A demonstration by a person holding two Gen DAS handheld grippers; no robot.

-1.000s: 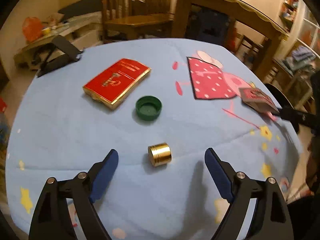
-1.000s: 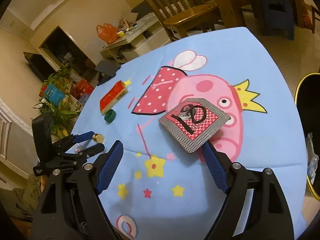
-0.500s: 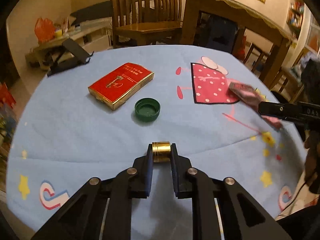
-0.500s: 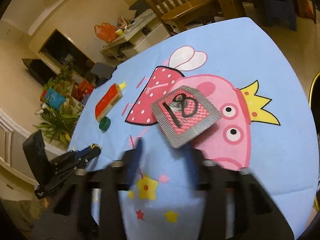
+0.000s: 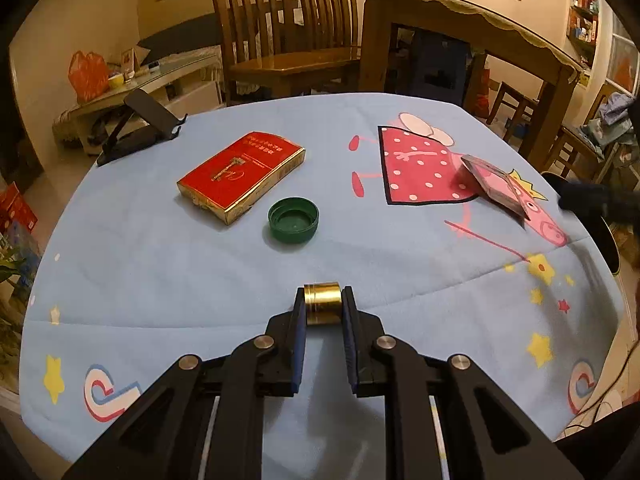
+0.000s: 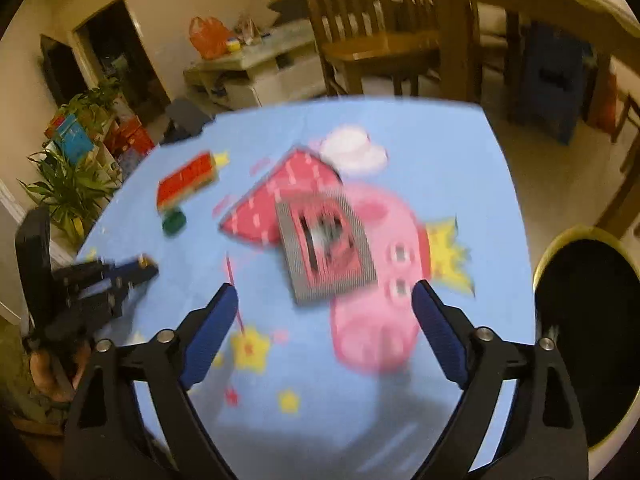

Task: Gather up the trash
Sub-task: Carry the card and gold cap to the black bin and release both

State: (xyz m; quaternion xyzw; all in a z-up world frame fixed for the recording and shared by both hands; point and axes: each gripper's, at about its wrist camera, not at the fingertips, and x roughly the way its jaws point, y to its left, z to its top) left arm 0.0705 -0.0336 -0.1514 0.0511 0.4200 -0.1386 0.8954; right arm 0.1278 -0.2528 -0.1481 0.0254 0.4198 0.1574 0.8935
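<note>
Home dining room, wooden chairs (image 5: 280, 36), dining table (image 5: 460, 20), houseplant (image 6: 68, 188)

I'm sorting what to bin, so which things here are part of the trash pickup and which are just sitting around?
Part of the job:
gold cap, clamped in the left hand-held gripper
green bottle cap
red box
checkered packet
black bin

Just lying about:
black phone stand
cartoon tablecloth
wooden chairs

Left tool (image 5: 323, 307): matte black plastic arms with triangular cut-outs, silver round rivets at the joints, dark blue pads (image 5: 299, 340) on the inner finger faces. Right tool (image 6: 325, 316): same black frame, silver rivets, ribbed blue pads (image 6: 208, 336). Bare skin of a hand (image 6: 50, 376) shows at the left tool's handle, blurred.
</note>
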